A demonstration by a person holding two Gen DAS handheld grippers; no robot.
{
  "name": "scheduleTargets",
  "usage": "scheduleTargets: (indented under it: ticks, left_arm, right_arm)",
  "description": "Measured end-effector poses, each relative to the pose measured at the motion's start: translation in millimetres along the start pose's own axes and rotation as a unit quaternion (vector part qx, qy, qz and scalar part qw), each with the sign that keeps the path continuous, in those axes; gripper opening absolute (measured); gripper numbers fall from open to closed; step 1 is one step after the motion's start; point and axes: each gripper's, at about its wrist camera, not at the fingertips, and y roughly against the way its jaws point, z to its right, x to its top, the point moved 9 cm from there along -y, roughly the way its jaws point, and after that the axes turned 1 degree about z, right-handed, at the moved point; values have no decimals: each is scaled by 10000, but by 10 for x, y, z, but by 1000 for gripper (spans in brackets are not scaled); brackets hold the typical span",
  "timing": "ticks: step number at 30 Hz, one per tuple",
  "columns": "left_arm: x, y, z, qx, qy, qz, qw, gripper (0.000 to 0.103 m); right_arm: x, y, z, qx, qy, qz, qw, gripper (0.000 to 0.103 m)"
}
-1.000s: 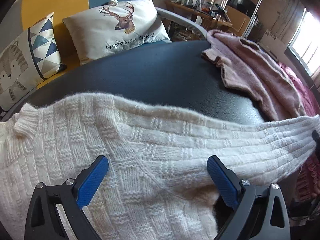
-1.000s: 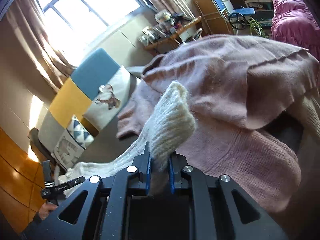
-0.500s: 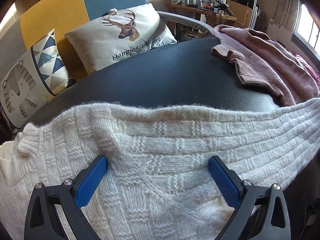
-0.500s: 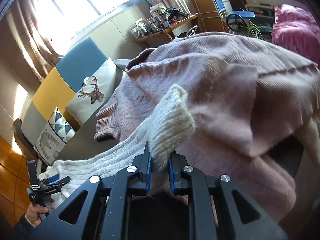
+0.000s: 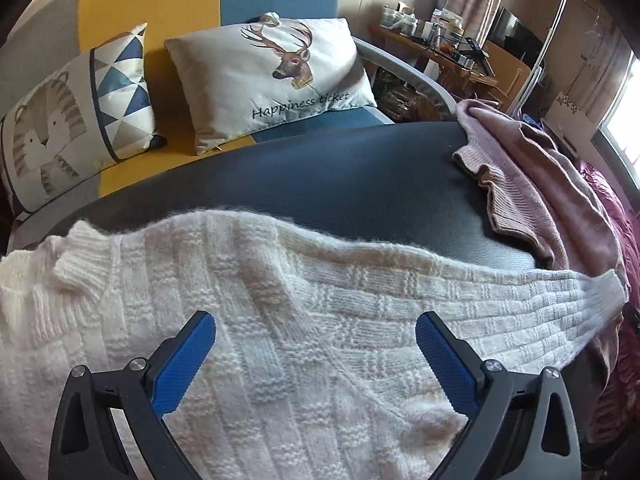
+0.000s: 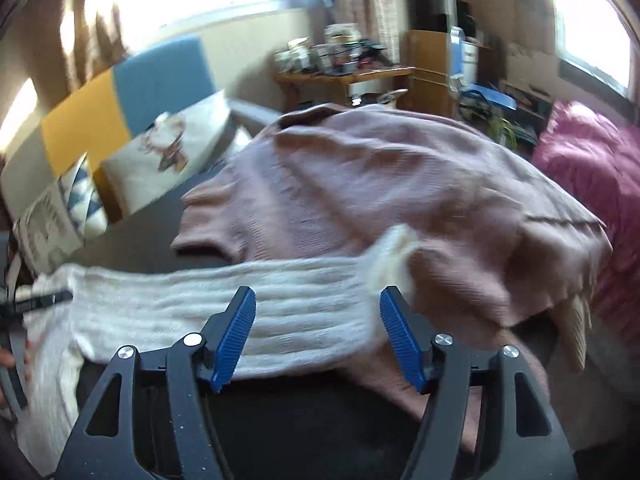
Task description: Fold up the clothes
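Chunky basket-knit white sweater [image 5: 304, 320]; ribbed sleeve [image 6: 304, 300] flat on dark surface [image 5: 328, 176].

We see our left gripper [image 5: 315, 354] built from matte black arms with triangular cut-outs, silver round screw heads at the joints, and ribbed blue pads [image 5: 182, 364] on the inner faces. Our right gripper [image 6: 318, 334] at the bottom of its frame looks the same: black frame, silver screws, ridged blue pads [image 6: 236, 336].
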Motion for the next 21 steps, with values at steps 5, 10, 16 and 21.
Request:
scheduleTargets:
  ticks: [5,10,16,21]
  left_arm:
    - [-8,-159,-396,688,-2,-103,9976,103]
    - [68,-224,-590,772,-51,90,9970,103]
    - [181,-279,-599,794,-53,254,9965,103]
    - [104,56,-785,409,155,320,9985,102]
  right_arm:
    - [-219,-429,-763,336,991,-628,9925,68]
    - [-327,-729,-716,292,848,-1044,9905,69]
    - [-261,-836,-546,181,677,-1137,9911,69]
    - [-55,-650,-910,190,950,-963,9906,69]
